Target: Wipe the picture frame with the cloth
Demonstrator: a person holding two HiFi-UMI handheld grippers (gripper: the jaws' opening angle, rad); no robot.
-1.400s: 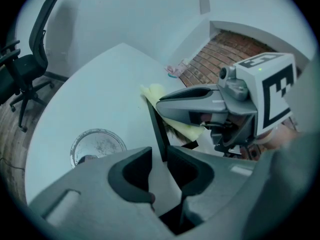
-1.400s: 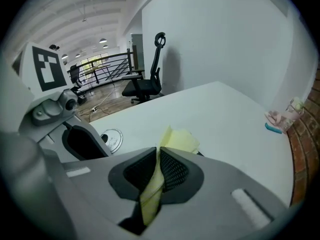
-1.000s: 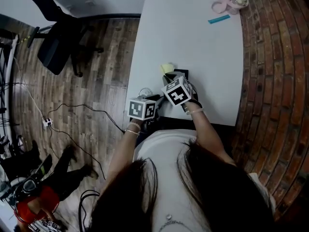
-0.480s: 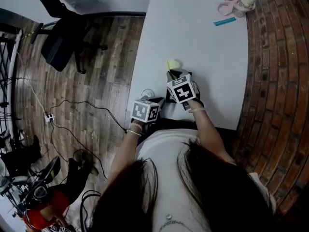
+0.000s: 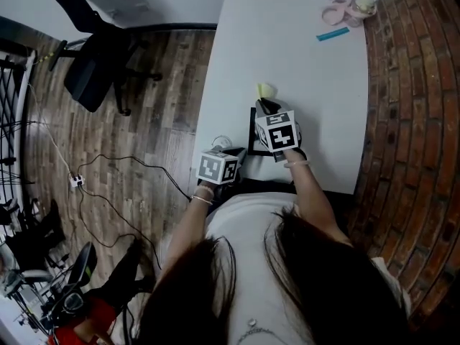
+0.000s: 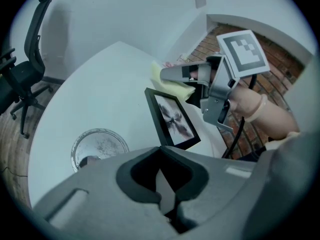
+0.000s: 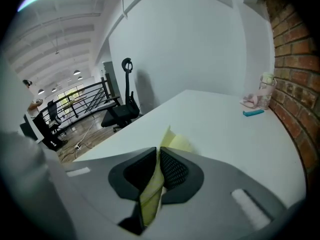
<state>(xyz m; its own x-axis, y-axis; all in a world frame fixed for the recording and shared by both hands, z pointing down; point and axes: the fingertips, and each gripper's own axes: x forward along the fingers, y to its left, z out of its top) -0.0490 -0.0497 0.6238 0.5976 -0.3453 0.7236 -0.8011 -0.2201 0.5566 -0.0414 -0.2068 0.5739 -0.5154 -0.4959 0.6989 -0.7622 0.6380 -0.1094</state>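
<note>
A black rectangular picture frame [image 6: 172, 119] holding a dark print stands tilted on the white bench [image 6: 100, 91], at the centre of the left gripper view. Its near corner sits right at the tips of the left claw [image 6: 161, 153]. That claw's jaws are pressed together, but whether they nip the corner cannot be told. At upper centre, the right claw [image 6: 167, 74] pinches a pale yellow cloth [image 6: 176, 90] just beside the frame's top edge. In the head view the frame lies mid-picture between both claws.

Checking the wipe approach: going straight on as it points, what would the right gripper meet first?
Probably the bare table, its held cloth touching first; depth is unclear.
</note>
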